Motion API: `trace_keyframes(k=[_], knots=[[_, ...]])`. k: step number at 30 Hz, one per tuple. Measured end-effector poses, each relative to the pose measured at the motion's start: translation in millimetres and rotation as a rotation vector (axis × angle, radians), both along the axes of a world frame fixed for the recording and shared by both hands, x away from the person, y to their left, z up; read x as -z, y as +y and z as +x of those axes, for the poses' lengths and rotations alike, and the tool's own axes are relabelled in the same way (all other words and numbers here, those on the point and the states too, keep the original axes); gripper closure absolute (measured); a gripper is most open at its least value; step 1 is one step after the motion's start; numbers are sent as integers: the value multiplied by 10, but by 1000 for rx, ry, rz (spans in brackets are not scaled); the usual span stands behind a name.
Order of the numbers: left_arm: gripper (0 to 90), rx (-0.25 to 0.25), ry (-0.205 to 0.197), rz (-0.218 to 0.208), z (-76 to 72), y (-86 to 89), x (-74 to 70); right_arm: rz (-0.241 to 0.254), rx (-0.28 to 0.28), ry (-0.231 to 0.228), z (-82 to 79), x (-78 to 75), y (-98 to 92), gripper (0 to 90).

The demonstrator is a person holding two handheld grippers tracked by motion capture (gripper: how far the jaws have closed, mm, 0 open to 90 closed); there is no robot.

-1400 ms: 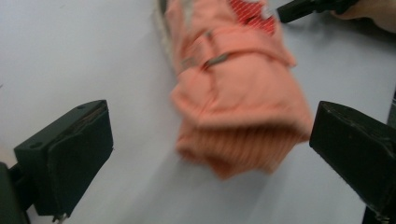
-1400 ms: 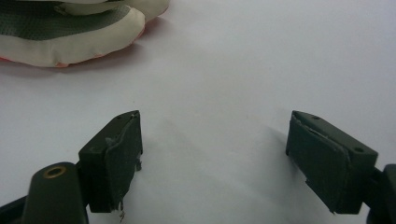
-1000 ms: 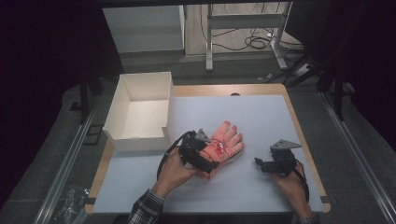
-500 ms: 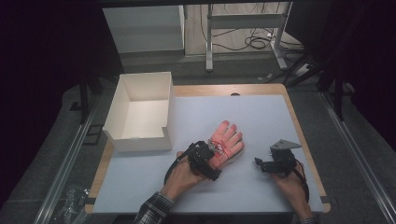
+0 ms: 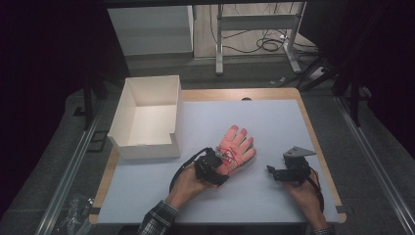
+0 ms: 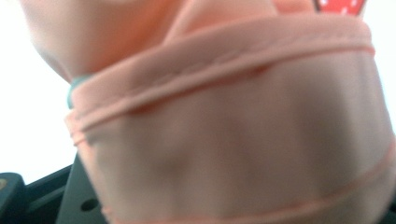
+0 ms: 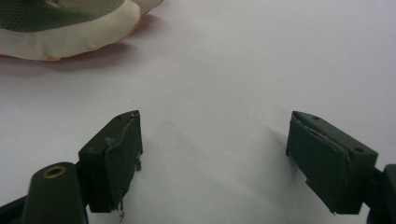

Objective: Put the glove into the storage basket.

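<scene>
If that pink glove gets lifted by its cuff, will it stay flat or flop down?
The pink glove will probably flop: the left gripper view shows soft, seamed fabric bunched at the cuff where the left gripper has just closed on it. It looks thin and light, so the fingers should dangle. It lies flat on the table and won't roll.

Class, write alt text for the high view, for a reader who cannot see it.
The left gripper is shut on the cuff of a pink fabric glove lying flat on a white table. The right gripper rests open nearby; an open white cardboard box sits at the left.
</scene>
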State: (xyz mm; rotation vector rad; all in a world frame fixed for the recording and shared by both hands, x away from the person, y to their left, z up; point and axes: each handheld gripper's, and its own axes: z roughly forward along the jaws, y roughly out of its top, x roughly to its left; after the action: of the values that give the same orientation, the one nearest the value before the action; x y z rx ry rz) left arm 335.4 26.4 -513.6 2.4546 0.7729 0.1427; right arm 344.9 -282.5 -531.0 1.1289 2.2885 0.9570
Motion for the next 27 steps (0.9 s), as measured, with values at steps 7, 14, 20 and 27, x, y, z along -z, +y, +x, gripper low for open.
trace_keyframes(k=[7,14,20,27], knots=[[405,-10,17,-29,53,49,-89,-1,-1,1,0,-1,-1,188],[404,-43,-25,-17,126,81,-259,0,0,0,1,0,-1,188],[401,-87,-42,-25,224,162,-401,0,0,2,-1,-2,0,188],[398,-134,-68,-33,327,233,-607,0,0,-1,0,0,0,188]])
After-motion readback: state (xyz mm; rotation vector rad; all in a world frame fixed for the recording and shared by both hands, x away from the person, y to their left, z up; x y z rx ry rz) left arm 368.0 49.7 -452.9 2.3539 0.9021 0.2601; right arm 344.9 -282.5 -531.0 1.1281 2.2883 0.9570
